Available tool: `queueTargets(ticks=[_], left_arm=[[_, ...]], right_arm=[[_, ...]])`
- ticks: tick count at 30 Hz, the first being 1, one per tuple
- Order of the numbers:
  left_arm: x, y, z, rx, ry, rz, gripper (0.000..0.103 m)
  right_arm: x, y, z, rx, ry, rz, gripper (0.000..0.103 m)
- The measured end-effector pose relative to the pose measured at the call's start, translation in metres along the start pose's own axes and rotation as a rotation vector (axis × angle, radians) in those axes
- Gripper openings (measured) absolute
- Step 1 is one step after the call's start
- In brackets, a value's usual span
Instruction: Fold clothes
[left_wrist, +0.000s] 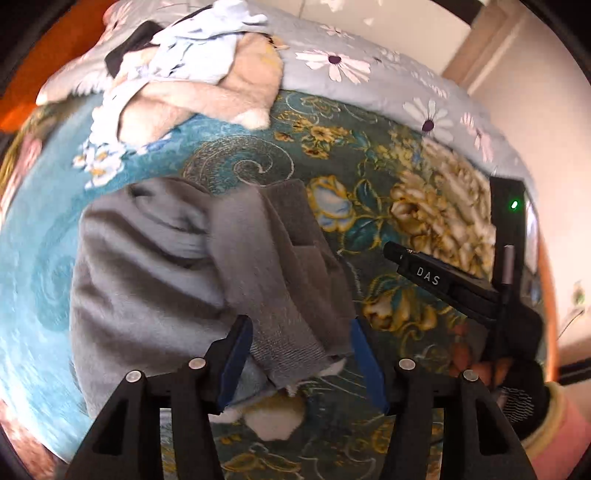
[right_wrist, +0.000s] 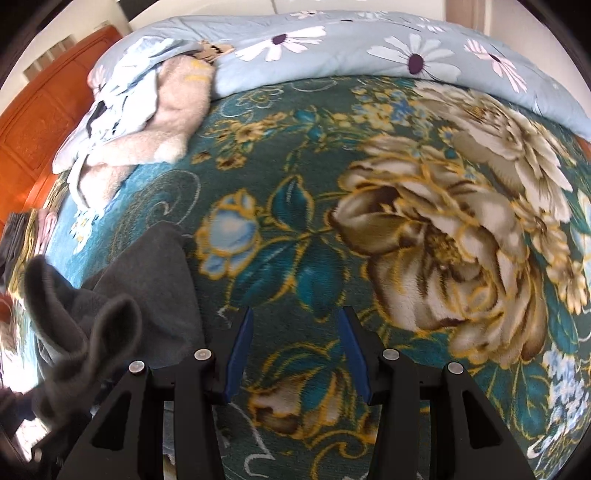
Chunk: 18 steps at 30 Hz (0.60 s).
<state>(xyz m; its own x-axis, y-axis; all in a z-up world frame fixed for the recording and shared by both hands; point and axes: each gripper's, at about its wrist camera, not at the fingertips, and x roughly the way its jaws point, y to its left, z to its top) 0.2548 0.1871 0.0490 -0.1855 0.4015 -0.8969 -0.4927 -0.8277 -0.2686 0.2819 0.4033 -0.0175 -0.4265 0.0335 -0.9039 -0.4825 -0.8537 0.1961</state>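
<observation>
Grey garment (left_wrist: 155, 266) lies bunched on the bed's floral blanket (left_wrist: 369, 206), toward the left of both views — in the right wrist view it (right_wrist: 122, 295) sits left of the right tongs (right_wrist: 297, 350). A ribbed hem strip of it runs between the blue pads of the left tongs (left_wrist: 301, 354), whose jaws stand apart, not pinching the cloth. The right tongs are also released, hovering over bare blanket with nothing between them. At the far side of the bed, a pile of pale blue and cream clothes (left_wrist: 192, 77) rests against a daisy-print quilt (left_wrist: 369, 74). An orange headboard (right_wrist: 40, 122) stands at the left.
</observation>
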Motion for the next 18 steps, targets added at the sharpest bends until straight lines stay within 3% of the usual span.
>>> queueTargets(ticks=[2,4,8,11,13,15,18], left_arm=[[-0.015,0.017,-0.005,-0.055,-0.042,-0.023,0.060],[-0.030,0.043,-0.009,-0.144,-0.096,0.004,0.060],[-0.036,0.106,-0.020,-0.366,-0.113,0.173,0.061],[-0.022,0.137,-0.042,-0.456,-0.059,0.208,0.061],[-0.007,0.149,-0.059,-0.484,-0.003,0.223,0.061],[0.007,0.165,-0.075,-0.564,0.063,0.181,0.061],[0.009,0.187,-0.088,-0.704,0.067,0.079,0.066]], right_arm=[[-0.002,-0.003,0.001,0.017,-0.007,0.004,0.049],[-0.005,-0.005,0.003,0.027,-0.010,0.046,0.049],[-0.009,0.002,0.004,0.000,0.020,0.244,0.049],[-0.009,0.019,0.000,-0.045,0.072,0.394,0.052],[-0.010,0.033,-0.002,-0.082,0.075,0.439,0.059],[-0.009,0.048,0.000,-0.103,0.074,0.478,0.059],[0.007,0.068,0.008,-0.094,0.109,0.554,0.060]])
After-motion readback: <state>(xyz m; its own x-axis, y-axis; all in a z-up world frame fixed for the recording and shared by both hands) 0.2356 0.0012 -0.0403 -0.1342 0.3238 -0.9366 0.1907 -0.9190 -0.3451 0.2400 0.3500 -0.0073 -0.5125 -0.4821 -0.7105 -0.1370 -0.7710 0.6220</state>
